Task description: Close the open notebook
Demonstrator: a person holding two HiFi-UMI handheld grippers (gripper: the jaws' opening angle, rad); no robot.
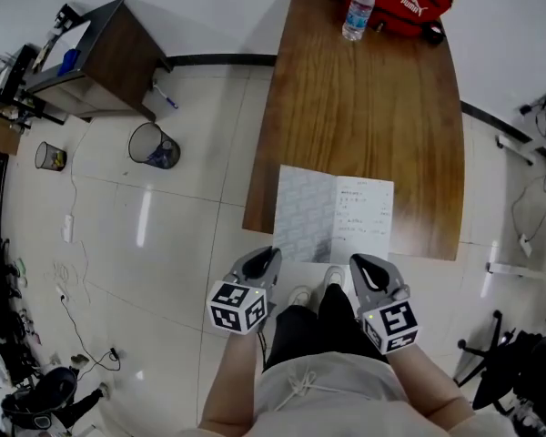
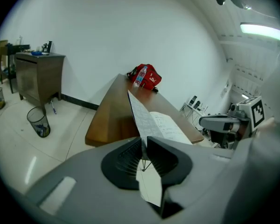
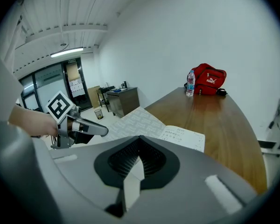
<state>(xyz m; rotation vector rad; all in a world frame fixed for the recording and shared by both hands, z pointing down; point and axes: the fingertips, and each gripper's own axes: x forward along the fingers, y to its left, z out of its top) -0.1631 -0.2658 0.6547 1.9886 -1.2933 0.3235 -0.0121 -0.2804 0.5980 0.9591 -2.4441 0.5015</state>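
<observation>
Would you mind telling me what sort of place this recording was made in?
Most likely an office or workroom: a long wooden table bearing an open notebook, a wire waste bin on the tiled floor, and a dark cabinet nearby.

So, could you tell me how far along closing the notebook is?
Done: nothing yet; the notebook lies open at the table edge. In hand: the left gripper looks closed on the near edge of its left leaf; the right gripper is shut and empty. Left: fold that leaf over onto the written page.
</observation>
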